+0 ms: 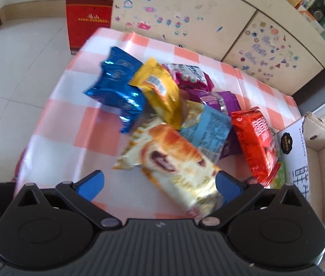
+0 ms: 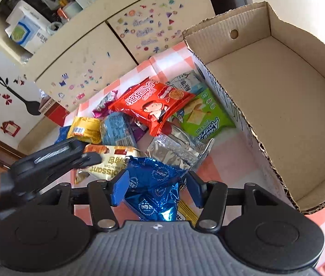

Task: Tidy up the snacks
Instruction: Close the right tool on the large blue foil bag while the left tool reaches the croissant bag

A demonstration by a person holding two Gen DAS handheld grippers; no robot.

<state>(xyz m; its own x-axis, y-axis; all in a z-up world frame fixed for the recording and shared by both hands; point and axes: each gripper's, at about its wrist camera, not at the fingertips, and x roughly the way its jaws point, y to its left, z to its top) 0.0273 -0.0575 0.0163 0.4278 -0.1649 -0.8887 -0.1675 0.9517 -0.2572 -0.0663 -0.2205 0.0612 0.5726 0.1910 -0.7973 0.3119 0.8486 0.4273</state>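
Blue foil crumples between your right gripper's pads: the jaws are pinched on the blue snack packet, just in front of the open cardboard box. Your left gripper stands wide, its jaws either side of the croissant packet. Beyond lie the yellow packet, the red packet and the rest of the heap on the checked tablecloth.

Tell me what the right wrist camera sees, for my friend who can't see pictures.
The right gripper is closed on a shiny blue snack packet, above a pile of snack packets on a checked tablecloth. An empty cardboard box sits open to the right, and the left gripper reaches in over a croissant packet.
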